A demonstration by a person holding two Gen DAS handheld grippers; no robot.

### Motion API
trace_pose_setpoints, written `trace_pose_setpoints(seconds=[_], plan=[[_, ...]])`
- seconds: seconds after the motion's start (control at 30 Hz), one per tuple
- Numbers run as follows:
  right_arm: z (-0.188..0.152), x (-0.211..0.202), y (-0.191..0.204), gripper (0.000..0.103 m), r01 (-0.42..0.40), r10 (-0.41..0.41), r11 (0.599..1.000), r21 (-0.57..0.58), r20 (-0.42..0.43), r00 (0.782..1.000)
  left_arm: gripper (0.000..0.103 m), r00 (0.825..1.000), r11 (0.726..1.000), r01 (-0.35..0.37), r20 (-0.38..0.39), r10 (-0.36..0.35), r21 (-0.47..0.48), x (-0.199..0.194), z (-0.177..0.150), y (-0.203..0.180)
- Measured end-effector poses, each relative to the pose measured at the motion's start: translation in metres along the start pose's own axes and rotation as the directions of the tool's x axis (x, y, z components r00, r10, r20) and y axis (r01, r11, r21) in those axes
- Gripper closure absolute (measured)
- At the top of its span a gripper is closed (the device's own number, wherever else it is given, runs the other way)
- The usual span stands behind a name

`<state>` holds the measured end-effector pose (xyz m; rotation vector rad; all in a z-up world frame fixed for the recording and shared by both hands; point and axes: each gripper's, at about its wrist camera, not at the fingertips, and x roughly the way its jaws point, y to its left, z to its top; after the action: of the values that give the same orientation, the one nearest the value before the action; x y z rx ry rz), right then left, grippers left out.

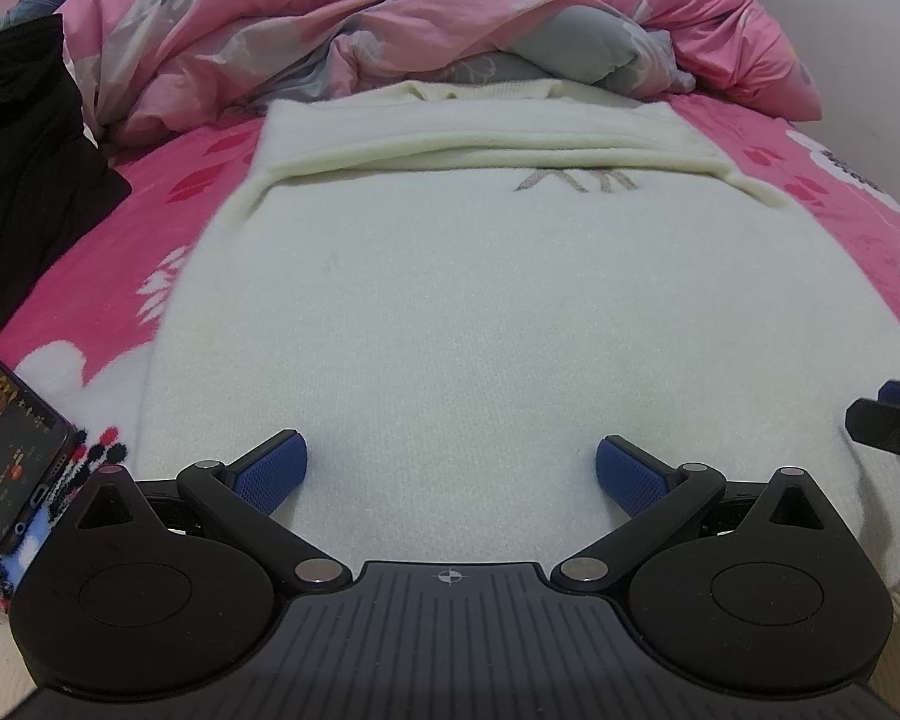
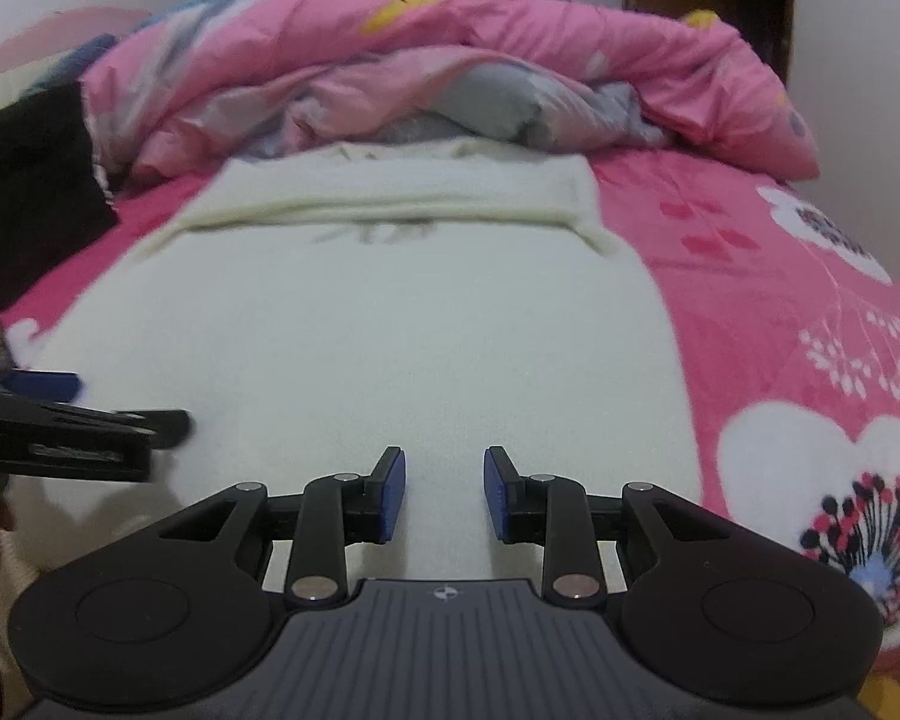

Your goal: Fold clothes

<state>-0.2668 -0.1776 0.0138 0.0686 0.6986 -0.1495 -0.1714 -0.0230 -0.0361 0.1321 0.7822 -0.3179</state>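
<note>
A cream knit sweater (image 1: pixel 450 312) lies flat on the pink bed, its sleeves folded across the chest below the collar. My left gripper (image 1: pixel 450 465) hovers over the sweater's near hem, open wide, with nothing between its blue pads (image 1: pixel 273 468). The right gripper (image 1: pixel 888 420) shows at the right edge of the left wrist view. In the right wrist view the sweater (image 2: pixel 390 324) fills the middle. My right gripper (image 2: pixel 444 489) is over the hem with a narrow gap between its pads and no fabric pinched. The left gripper (image 2: pixel 66 426) shows side-on at the left.
A bunched pink and grey duvet (image 1: pixel 450 18) is piled behind the sweater. A black garment (image 1: pixel 24 174) lies at the left. A lit phone (image 1: pixel 12 450) leans at the near left. The pink flowered sheet (image 2: pixel 780 312) is bare to the right of the sweater.
</note>
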Motion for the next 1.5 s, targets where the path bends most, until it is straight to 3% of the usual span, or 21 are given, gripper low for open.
trace_pose_setpoints(seconds=[0.3,0.9,1.03,1.5], plan=[[-0.012,0.014,0.022,0.07,-0.05,0.047,0.995,-0.085,-0.044,0.998,0.0,1.0,1.0,-0.003,-0.011,0.003,-0.002,0.0,0.001,-0.001],[-0.013,0.015,0.018,0.069,-0.068,0.066,0.995,-0.07,-0.044,0.997,0.0,0.999,1.0,0.025,0.028,-0.025,0.01,-0.018,0.004,-0.009],[-0.012,0.015,0.019,0.069,-0.068,0.065,0.995,-0.069,-0.043,0.997,0.0,1.0,1.0,0.02,-0.011,-0.02,0.009,-0.008,-0.002,-0.011],[-0.012,0.015,0.02,0.069,-0.062,0.059,0.995,-0.072,-0.043,0.997,0.0,1.0,1.0,0.017,0.007,-0.017,0.001,-0.006,-0.007,-0.011]])
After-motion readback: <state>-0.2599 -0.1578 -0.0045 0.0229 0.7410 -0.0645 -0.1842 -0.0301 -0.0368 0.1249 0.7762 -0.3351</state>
